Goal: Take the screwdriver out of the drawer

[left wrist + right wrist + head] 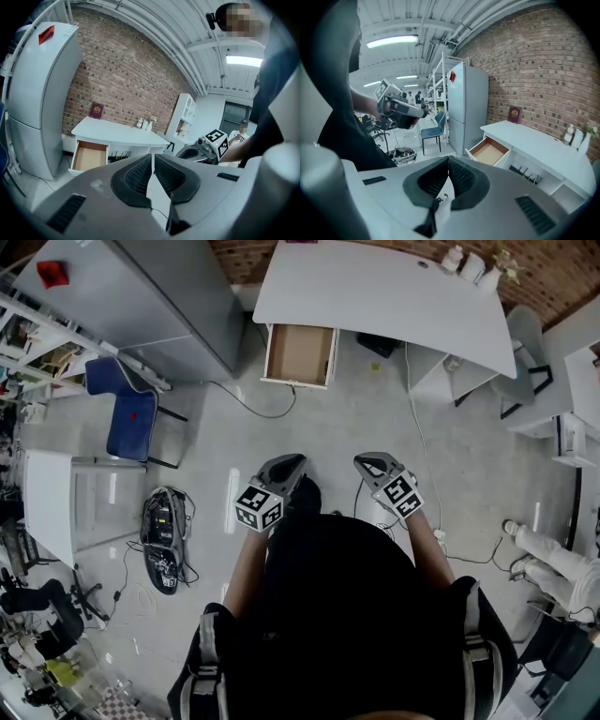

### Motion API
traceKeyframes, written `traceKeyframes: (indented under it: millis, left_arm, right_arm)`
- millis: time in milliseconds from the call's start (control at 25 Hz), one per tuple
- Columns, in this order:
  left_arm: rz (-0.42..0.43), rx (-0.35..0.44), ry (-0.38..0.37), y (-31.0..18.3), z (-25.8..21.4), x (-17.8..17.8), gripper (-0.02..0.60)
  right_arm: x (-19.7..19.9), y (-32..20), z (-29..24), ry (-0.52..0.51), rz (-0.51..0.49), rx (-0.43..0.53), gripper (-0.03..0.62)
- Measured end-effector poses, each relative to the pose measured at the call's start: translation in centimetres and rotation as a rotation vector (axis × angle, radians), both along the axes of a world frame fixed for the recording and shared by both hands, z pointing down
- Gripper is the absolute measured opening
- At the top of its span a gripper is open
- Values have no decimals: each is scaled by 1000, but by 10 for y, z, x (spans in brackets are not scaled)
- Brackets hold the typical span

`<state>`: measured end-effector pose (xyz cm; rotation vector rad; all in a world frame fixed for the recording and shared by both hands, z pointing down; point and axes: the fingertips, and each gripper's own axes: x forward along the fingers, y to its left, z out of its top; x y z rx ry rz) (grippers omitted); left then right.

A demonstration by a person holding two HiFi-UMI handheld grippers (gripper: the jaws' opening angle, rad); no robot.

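A white table (384, 292) stands against a brick wall (122, 79). Small white bottles (472, 266) cluster near one end of its top, and a maroon book (96, 110) leans upright against the wall at the other end. A tall grey refrigerator (141, 296) stands just beside the table, with a red tag (52, 273) near its top. A blue chair (127, 409) sits near the refrigerator. A black bundle of gear and cables (164, 540) lies on the floor (328, 427).

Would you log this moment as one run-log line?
left gripper: shut, empty | right gripper: shut, empty | drawer: open, not reached | screwdriver: unseen
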<state>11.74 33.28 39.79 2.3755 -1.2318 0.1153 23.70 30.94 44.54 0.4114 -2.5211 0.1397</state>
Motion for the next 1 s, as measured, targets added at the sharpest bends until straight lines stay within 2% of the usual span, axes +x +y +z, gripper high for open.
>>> traceKeyframes:
  millis: [360, 1000]
  left_arm:
    - [-6, -27, 19, -66, 9, -50, 28]
    - [71, -69, 42, -150, 31, -124, 28]
  right_arm:
    - [-46, -62, 10, 29, 0, -21, 57]
    - [-113, -136, 40, 103, 59, -78, 57]
